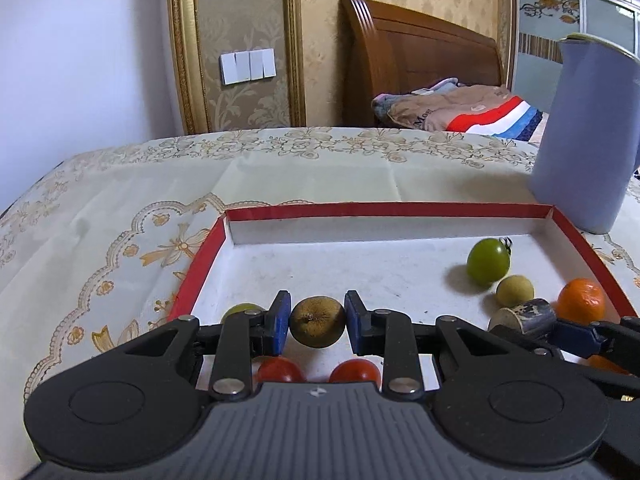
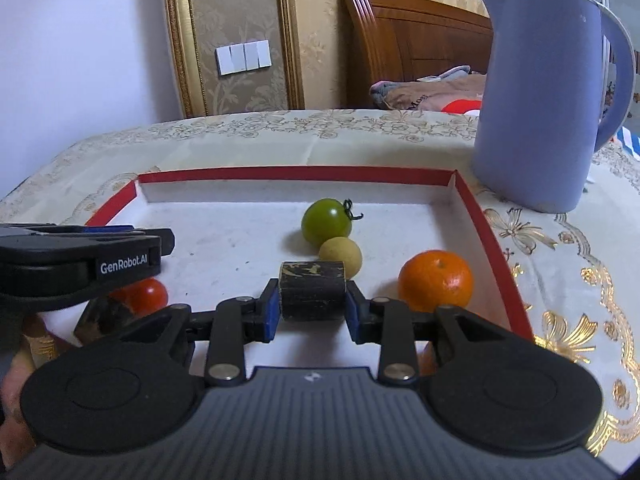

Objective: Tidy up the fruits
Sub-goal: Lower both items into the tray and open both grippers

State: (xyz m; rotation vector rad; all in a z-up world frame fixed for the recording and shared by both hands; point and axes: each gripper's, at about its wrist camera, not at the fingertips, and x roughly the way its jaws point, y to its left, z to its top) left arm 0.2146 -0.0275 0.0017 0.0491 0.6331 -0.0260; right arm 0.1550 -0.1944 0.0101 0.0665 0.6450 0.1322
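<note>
The left gripper [image 1: 317, 322] is clamping a brownish kiwi-like fruit [image 1: 317, 322] between its blue pads [image 1: 280, 320], holding it over the white floor of the red-rimmed tray [image 1: 384, 209]. Just below it in the left wrist view, two red tomatoes [image 1: 279, 370] are lying side by side on the tray, and a greenish fruit [image 1: 240, 309] is peeking out behind the left finger.

The right gripper [image 2: 312, 306] is squeezing a dark cylindrical piece [image 2: 312, 290] with a pale cut end (what it is cannot be told for sure), its pads pressing on both flat sides. Directly beyond that piece, a small yellowish round fruit [image 2: 341, 255] is sitting touching a green tomato [image 2: 326, 220] with a dark stem. An orange mandarin [image 2: 436, 280] is resting to the right, near the tray's red wall, apart from the other two.

The tray is lying on a bench covered by a cream cloth with gold patterns [image 2: 560, 264]. A tall lavender jug [image 2: 536, 96] is standing just past the tray's far right corner. From the right wrist view the left gripper's black body is reaching in from the left edge, with one red tomato showing beneath it.
</note>
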